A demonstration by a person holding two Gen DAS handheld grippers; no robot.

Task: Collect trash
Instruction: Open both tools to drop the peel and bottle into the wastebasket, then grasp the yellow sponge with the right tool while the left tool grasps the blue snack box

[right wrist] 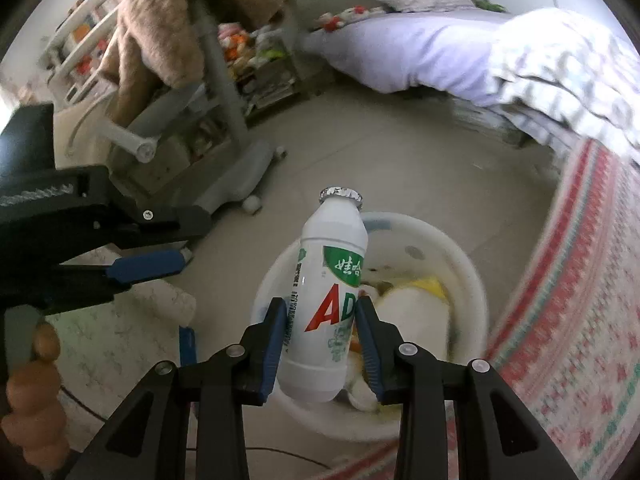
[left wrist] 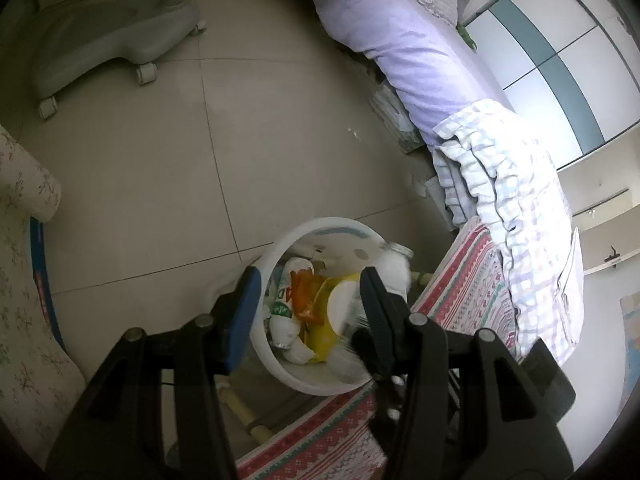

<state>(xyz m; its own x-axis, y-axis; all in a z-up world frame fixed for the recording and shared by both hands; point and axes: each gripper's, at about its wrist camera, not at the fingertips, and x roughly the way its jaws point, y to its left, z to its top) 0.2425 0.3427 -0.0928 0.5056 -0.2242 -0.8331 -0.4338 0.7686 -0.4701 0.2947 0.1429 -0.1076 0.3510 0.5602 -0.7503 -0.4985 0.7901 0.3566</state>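
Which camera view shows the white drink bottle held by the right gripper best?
The right wrist view. There the white drink bottle stands whole and sharp between the right gripper fingers, above the white bin. The left wrist view shows only its blurred upper part beyond the bin's rim.

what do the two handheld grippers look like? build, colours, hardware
Both match: the left gripper and right gripper are matte black plastic with angular linkage arms showing triangular cut-outs and round silver pivot pins. Each finger carries a blue pad on its inner face. In the right wrist view, the left gripper's side shows a small silver screw and a metal spring or threaded part. No sleeves visible.
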